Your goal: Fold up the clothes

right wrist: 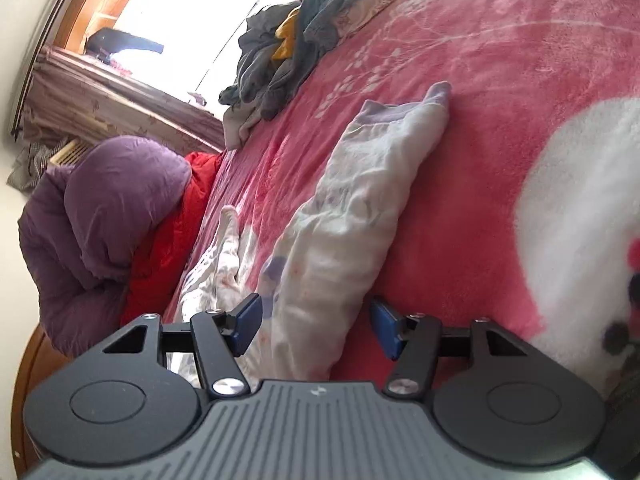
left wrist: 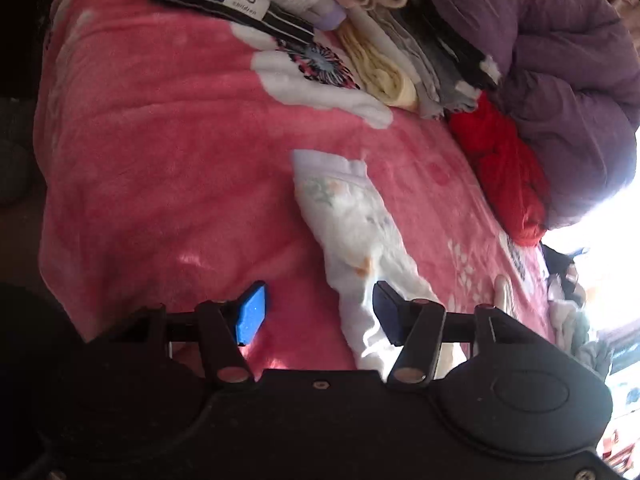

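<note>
A white garment with a faint floral print [left wrist: 356,232] lies stretched out on the pink fleece blanket [left wrist: 160,140]. My left gripper [left wrist: 320,314] is open just above the blanket, and the garment's near end runs past its right finger. In the right wrist view the same garment [right wrist: 344,220] lies lengthwise and its near end sits between the open fingers of my right gripper [right wrist: 316,326]. Neither gripper holds cloth.
A row of folded clothes [left wrist: 380,64] lies at the far side, with a striped dark garment [left wrist: 224,4]. A purple quilt [left wrist: 560,80] and a red garment [left wrist: 504,168] lie beside them. A heap of grey and blue clothes [right wrist: 288,48] sits near the window [right wrist: 192,12].
</note>
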